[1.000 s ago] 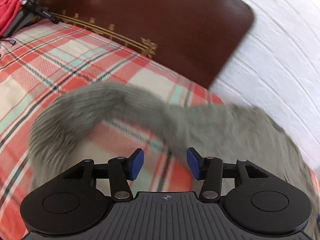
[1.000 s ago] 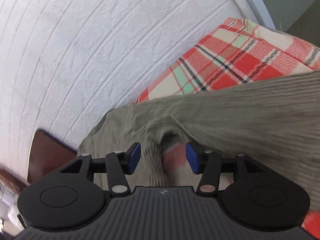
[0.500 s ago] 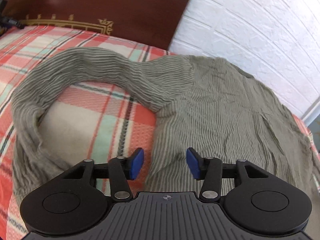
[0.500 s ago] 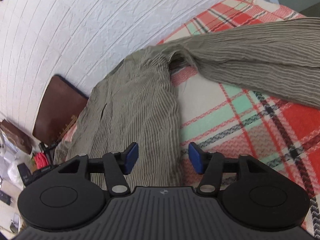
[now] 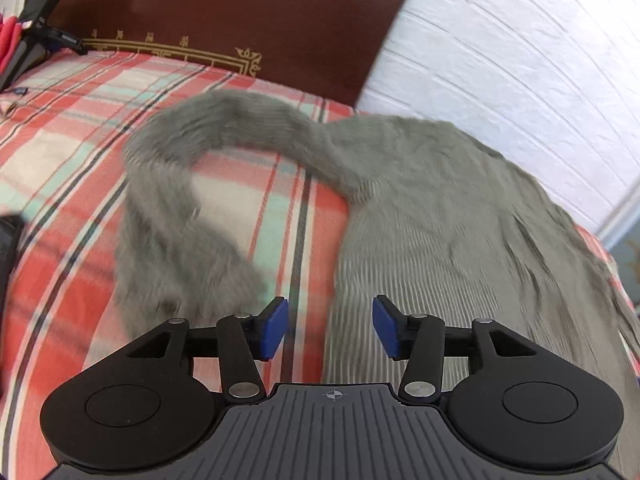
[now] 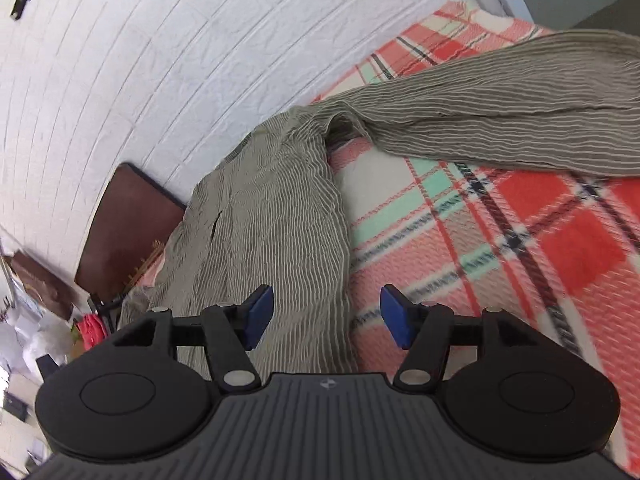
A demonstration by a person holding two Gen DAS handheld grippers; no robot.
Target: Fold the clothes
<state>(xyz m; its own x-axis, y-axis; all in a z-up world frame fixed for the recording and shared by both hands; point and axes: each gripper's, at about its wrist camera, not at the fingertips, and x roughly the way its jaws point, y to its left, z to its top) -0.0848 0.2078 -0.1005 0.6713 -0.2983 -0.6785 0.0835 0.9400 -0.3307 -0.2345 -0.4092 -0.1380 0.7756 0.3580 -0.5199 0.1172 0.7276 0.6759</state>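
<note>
While the left wrist view is blurred in places, a grey-green striped long-sleeved top (image 5: 440, 208) can be made out spread on a bed covered by a red, cream and mint plaid blanket (image 5: 72, 152). Its body lies to the right, near a white brick-patterned wall (image 5: 520, 60), and one sleeve (image 5: 168, 184) is curled in a loop to the left. A dark brown headboard (image 5: 224, 12) with gold trim is seen behind. The left gripper (image 5: 330, 328) is held above the garment's edge; its blue pads (image 5: 274, 328) stand apart, having just been opening, and nothing is gripped between them.

From the right wrist view, the same top (image 6: 272, 216) is seen lengthwise, with the other sleeve (image 6: 500, 120) stretched out to the right across the blanket (image 6: 540, 240). The right gripper (image 6: 326, 316) is poised over the garment's side edge; its pads (image 6: 260, 316) are also parted, having just been opening, and no cloth is pinched. The wall (image 6: 160, 60) and headboard (image 6: 128, 216) are visible at the left.
</note>
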